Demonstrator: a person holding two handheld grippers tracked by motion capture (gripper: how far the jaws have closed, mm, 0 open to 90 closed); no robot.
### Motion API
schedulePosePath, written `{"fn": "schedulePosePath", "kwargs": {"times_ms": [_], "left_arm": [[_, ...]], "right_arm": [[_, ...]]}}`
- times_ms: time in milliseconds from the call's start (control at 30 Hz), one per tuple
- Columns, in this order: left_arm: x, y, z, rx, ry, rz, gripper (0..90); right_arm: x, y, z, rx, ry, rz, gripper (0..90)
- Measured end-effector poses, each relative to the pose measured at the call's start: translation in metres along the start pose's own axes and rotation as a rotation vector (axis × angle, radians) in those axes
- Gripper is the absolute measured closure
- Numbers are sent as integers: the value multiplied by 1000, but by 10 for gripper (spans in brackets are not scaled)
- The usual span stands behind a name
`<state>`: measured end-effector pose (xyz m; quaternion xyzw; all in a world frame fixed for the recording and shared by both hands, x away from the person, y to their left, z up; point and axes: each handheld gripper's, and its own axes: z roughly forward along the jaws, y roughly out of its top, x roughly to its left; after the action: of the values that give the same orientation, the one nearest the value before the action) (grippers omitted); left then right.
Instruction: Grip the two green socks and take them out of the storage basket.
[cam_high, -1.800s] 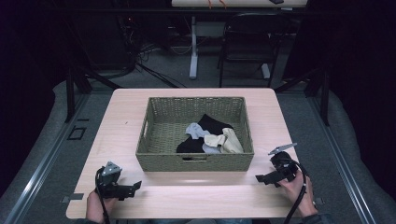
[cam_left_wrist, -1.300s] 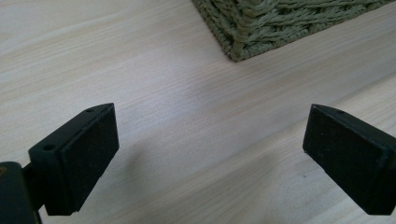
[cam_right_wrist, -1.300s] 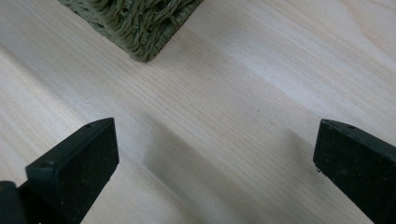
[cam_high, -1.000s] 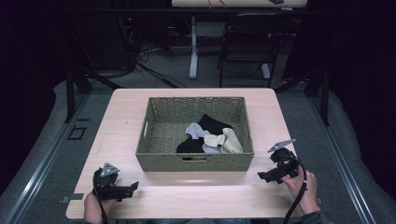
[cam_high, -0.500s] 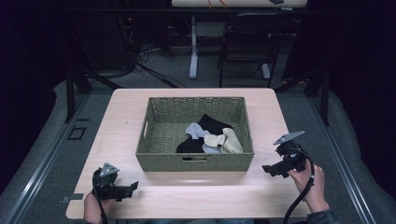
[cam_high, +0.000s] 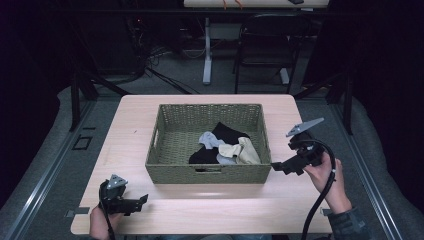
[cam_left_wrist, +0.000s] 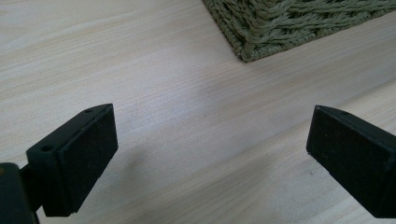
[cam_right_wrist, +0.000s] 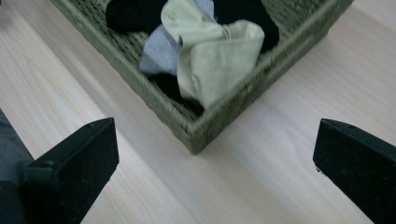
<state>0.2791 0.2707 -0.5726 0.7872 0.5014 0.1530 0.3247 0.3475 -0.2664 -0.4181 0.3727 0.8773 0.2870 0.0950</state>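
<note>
Holding both sets of jaws wide apart, I see my right gripper (cam_high: 276, 166) facing the basket (cam_right_wrist: 219, 122) corner, cream sock (cam_right_wrist: 212, 58) just beyond; my left gripper (cam_high: 144, 199) faces bare table (cam_left_wrist: 187, 121).

High view looks forward and down over the whole table (cam_high: 135, 125); both gripper views sit close above it, sharing corners of the woven basket (cam_high: 165, 170).

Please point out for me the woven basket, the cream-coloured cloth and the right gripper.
woven basket (cam_high: 207, 174): high view, on its near wall.
cream-coloured cloth (cam_right_wrist: 219, 56): right gripper view, on the middle of the folded fabric.
right gripper (cam_high: 280, 167): high view, midway between its open fingers.
</note>
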Motion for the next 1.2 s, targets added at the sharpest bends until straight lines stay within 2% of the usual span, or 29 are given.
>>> {"fn": "schedulePosePath", "kwargs": {"times_ms": [133, 167, 200, 267, 500, 600, 800, 1033, 1200], "left_arm": [[0, 0, -1, 0, -3, -2, 21], [0, 0, -1, 0, -3, -2, 21], [0, 0, 0, 0, -3, -1, 21], [0, 0, 0, -1, -2, -1, 20], [0, 0, 0, -5, -4, -5, 20], [0, -1, 0, -6, -5, -5, 20], [1, -1, 0, -5, -9, -6, 20], [1, 0, -1, -6, -10, -4, 20], [0, -1, 0, -11, -10, -6, 20]], "right_arm": [[5, 23, 1, 6, 7, -33, 0], [5, 23, 1, 6, 7, -33, 0], [7, 37, 4, 5, 17, -47, 0], [8, 48, 7, 5, 25, -51, 0], [16, 91, 35, 61, 40, -109, 29], [20, 106, 55, 95, 57, -128, 71], [23, 118, 91, 173, 69, -140, 112], [24, 123, 121, 264, 55, -135, 158], [25, 121, 139, 321, 45, -134, 237]]}}
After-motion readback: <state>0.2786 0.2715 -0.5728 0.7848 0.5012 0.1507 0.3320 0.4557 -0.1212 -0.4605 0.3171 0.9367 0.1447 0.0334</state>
